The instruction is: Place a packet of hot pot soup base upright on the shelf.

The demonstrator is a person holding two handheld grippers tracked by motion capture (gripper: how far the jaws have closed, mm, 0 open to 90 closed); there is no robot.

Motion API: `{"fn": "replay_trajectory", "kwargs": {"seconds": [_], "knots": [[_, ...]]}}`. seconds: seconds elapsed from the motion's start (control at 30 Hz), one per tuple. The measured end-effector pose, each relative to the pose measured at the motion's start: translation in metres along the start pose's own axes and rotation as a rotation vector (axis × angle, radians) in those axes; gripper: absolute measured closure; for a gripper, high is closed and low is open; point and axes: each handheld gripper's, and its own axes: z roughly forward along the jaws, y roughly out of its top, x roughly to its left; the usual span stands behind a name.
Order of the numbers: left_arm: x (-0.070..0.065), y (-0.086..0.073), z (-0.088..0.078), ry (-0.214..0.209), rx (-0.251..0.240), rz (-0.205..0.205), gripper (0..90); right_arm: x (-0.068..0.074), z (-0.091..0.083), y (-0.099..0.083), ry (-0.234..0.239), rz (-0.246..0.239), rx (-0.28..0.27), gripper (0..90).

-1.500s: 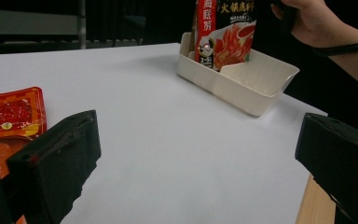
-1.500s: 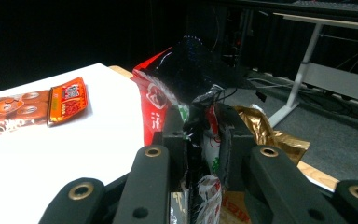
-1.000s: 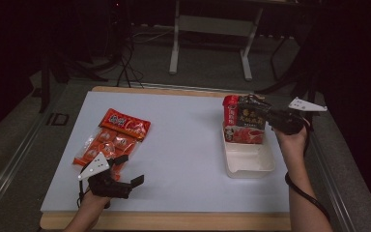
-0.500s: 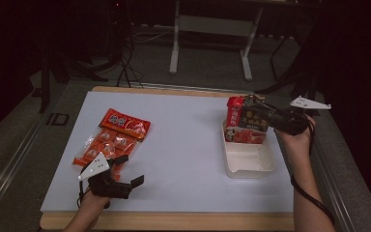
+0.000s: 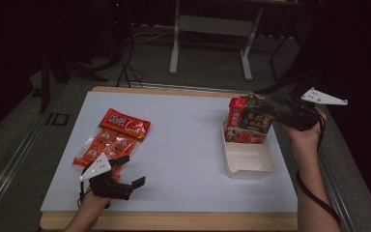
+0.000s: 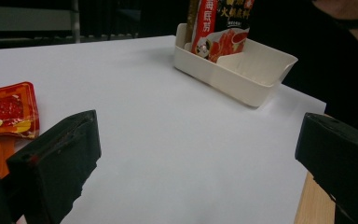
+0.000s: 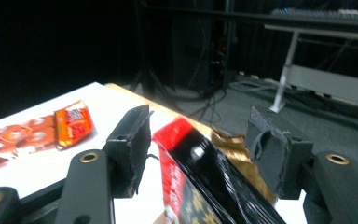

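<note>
Tray holds the pouch upright between right gripper jaws, which have just been opening and no longer pinch it; light, floppy, slick foil, so regrip the top seam; left gripper gapes empty.

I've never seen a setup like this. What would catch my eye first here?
Probably the red and black packet standing on end in the cream tray at the table's right side, with the right claw just above its top, jaws having just opened off it. Next, the bright orange-red snack bag lying flat at the left, beside the open left claw.
</note>
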Motion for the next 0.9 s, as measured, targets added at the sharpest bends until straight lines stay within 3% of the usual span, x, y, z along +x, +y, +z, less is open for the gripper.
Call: {"fn": "replay_trajectory", "kwargs": {"seconds": [0.17, 0.23, 0.3, 0.37, 0.43, 0.53, 0.63, 0.77, 0.9], "knots": [[-0.001, 0.001, 0.001, -0.017, 0.018, 0.008, 0.6, 0.014, 0.000, 0.008, 0.054, -0.003, -0.020, 35.1], [-0.001, 0.002, 0.000, -0.021, 0.028, -0.004, 6.0, 0.021, 0.003, 0.008, 0.080, 0.006, -0.024, 30.0], [-0.002, 0.003, 0.000, -0.020, 0.038, -0.006, 6.0, 0.030, 0.008, 0.005, 0.115, 0.007, -0.018, 21.9], [-0.003, 0.003, 0.000, -0.027, 0.047, -0.017, 6.0, 0.040, 0.011, 0.002, 0.113, 0.002, -0.018, 17.8], [-0.004, 0.004, 0.000, -0.020, 0.067, -0.023, 5.1, 0.047, 0.015, -0.002, 0.143, 0.025, -0.027, 13.3], [-0.004, 0.006, -0.001, -0.015, 0.111, -0.034, 2.6, 0.058, 0.019, -0.008, 0.173, 0.032, -0.027, 13.7], [-0.005, 0.010, -0.006, 0.012, 0.099, -0.013, 2.7, 0.070, 0.021, -0.016, 0.198, -0.001, -0.024, 14.2], [-0.002, 0.016, -0.012, 0.006, 0.081, -0.013, 2.8, 0.084, 0.020, -0.027, 0.231, -0.006, -0.024, 15.8], [0.002, 0.021, -0.017, 0.033, 0.088, 0.004, 4.6, 0.098, 0.015, -0.032, 0.254, -0.030, -0.015, 15.7]]}}
